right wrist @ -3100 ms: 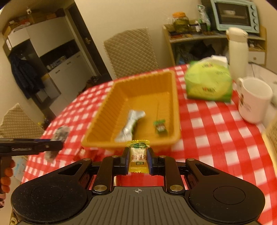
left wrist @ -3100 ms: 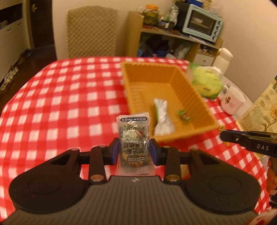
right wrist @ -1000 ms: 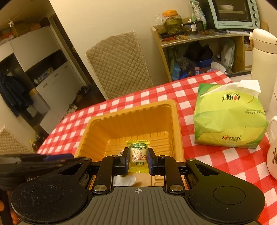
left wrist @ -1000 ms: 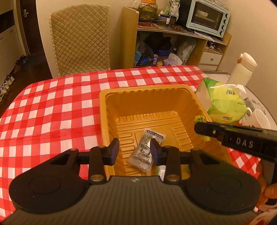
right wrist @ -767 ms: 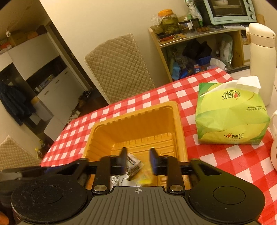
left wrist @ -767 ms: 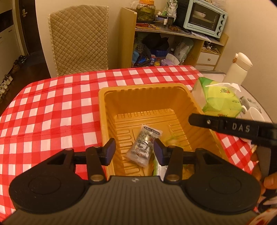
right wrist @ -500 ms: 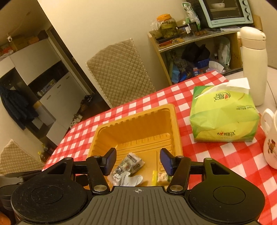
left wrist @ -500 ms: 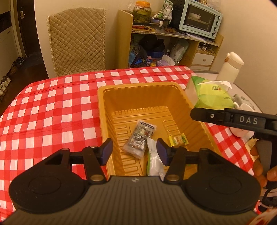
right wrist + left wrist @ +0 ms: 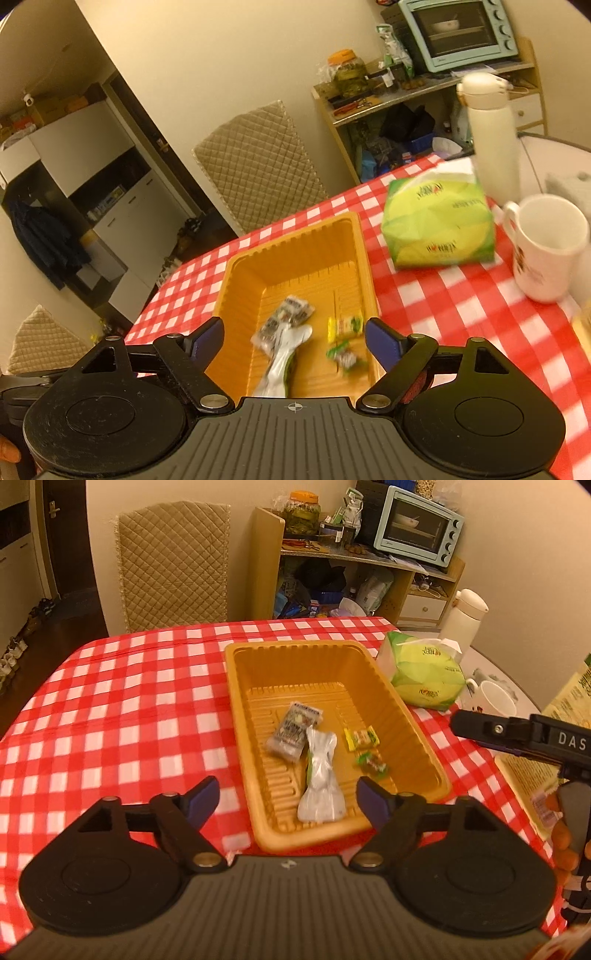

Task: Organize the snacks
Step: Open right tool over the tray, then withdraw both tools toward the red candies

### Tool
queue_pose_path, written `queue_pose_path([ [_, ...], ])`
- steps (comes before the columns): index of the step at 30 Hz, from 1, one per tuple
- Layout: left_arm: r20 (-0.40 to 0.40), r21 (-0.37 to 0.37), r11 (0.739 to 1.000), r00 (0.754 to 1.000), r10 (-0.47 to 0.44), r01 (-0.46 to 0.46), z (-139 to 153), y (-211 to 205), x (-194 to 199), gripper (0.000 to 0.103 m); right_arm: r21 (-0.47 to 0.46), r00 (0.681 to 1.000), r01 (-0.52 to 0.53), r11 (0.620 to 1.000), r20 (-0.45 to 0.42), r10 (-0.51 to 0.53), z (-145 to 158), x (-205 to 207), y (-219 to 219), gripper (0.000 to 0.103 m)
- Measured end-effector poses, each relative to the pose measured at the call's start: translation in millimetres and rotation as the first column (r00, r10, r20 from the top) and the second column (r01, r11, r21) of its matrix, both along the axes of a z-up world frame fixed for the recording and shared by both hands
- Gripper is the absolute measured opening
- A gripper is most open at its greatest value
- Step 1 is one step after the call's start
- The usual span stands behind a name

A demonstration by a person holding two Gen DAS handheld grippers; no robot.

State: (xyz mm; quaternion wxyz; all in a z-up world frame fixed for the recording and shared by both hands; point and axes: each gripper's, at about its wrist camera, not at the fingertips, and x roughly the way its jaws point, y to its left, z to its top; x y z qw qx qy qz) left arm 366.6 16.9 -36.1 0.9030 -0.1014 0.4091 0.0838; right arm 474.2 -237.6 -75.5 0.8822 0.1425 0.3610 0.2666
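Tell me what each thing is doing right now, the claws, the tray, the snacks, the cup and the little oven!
left claw: jaws opening, nothing between them
right claw: jaws opening, nothing held
orange tray: upright, holding four snacks
four snacks: lying loose on the tray floor
white mug: upright
tissue pack: tissue sticking out on top
toaster oven: door shut

**Plastic, cloth and film under warm light**

The orange tray [image 9: 417, 734] at frame centre looks like thin moulded plastic, ribbed and faintly glossy. Checked cloth [image 9: 110, 716] covers the worktop, matt and lightly creased. The snack packets [image 9: 295, 731] are shiny crinkled film. The mug [image 9: 546, 247] at right is glazed ceramic. The chair cover [image 9: 171, 565] is quilted fabric.
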Motion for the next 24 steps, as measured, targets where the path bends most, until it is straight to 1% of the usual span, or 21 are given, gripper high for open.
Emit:
queue_pose_path([
  [3,0.012,0.023,1.000,1.000,0.013,-0.014,4,-2,-24,0.091,0.007,1.000,0.015,1.000,-0.009,-0.015,0,-23,-6,0.084],
  [9,0.017,0.028,0.999,0.999,0.040,-0.040,8,-4,-74,0.099,-0.023,0.999,0.030,0.999,-0.017,-0.030,0,-65,-9,0.084],
  [11,0.010,0.046,0.997,0.999,0.054,-0.054,8,-4,-91,0.101,-0.032,0.999,0.027,0.999,-0.022,-0.028,-1,-79,-7,0.084],
  [15,0.000,0.083,0.994,0.997,0.077,-0.076,7,-4,-121,0.102,-0.073,1.000,0.014,0.997,-0.026,-0.016,-4,-106,-1,0.084],
  [19,0.008,0.047,0.995,0.996,0.085,-0.085,7,1,-150,0.102,-0.124,1.000,-0.008,0.992,-0.020,0.005,-9,-134,8,0.084],
  [24,0.009,0.032,0.997,0.998,0.066,-0.067,5,-2,-178,0.101,-0.181,0.999,-0.029,0.983,-0.018,0.026,-16,-164,17,0.084],
])
